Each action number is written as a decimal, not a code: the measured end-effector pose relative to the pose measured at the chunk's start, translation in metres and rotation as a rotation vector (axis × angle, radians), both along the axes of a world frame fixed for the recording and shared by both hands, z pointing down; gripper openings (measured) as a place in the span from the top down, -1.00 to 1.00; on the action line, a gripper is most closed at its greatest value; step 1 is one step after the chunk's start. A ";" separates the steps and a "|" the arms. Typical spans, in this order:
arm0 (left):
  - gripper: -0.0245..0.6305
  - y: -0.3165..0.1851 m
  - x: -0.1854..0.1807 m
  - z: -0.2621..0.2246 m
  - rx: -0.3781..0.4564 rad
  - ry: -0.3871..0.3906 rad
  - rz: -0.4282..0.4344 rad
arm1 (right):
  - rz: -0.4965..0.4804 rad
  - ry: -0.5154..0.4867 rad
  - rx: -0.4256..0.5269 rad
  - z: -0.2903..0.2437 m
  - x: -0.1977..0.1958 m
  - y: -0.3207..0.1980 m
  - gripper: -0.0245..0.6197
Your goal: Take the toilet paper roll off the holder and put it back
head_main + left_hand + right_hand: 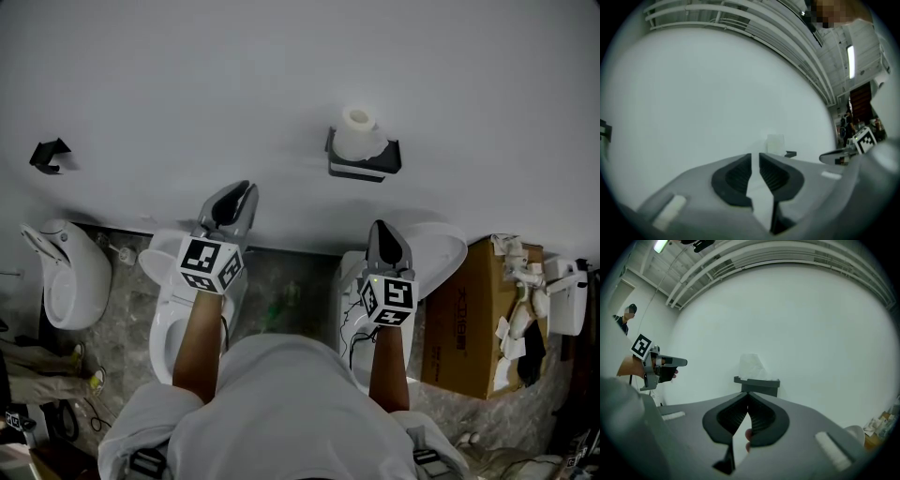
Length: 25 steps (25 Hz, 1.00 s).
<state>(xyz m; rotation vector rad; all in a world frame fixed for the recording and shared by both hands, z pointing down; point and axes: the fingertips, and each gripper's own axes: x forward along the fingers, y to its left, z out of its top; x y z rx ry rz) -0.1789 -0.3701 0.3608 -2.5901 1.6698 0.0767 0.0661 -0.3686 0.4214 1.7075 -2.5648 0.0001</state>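
A white toilet paper roll (357, 132) stands upright on a black wall holder (366, 165). Both grippers point level at the white wall, short of the holder and apart from it. My left gripper (240, 189) is to the left of the holder; its jaws stand a narrow slit apart with nothing between them (755, 155). My right gripper (380, 226) is just below the holder, its pads meeting at the tips with nothing held (748, 393). The roll (751, 366) and holder (757, 385) sit straight ahead of the right gripper. From the left gripper the roll (775, 143) lies slightly right.
White toilets (58, 274) (165, 309) (448, 246) stand on the stone floor along the wall. A cardboard box (467, 319) with clutter is at the right. A small black bracket (49, 154) is fixed to the wall at far left.
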 end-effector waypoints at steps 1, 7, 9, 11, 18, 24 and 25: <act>0.80 0.001 -0.002 0.001 -0.001 0.005 -0.004 | 0.002 0.001 0.000 0.000 0.000 0.001 0.91; 0.91 0.008 -0.008 0.002 -0.001 0.021 -0.002 | 0.014 0.002 0.004 -0.003 -0.003 0.007 0.91; 0.93 0.009 -0.007 0.003 -0.002 0.020 0.002 | 0.019 0.001 0.007 -0.004 -0.003 0.009 0.91; 0.93 0.009 -0.006 0.003 -0.002 0.020 0.005 | 0.021 0.001 0.007 -0.005 -0.002 0.011 0.91; 0.93 0.010 -0.006 0.000 0.003 0.018 0.009 | 0.024 0.001 0.013 -0.010 0.000 0.011 0.91; 0.93 0.009 -0.010 -0.003 0.012 0.020 0.003 | 0.024 -0.002 0.028 -0.015 -0.004 0.008 0.91; 0.93 0.008 -0.010 -0.003 0.013 0.020 0.004 | 0.025 -0.002 0.029 -0.015 -0.004 0.008 0.91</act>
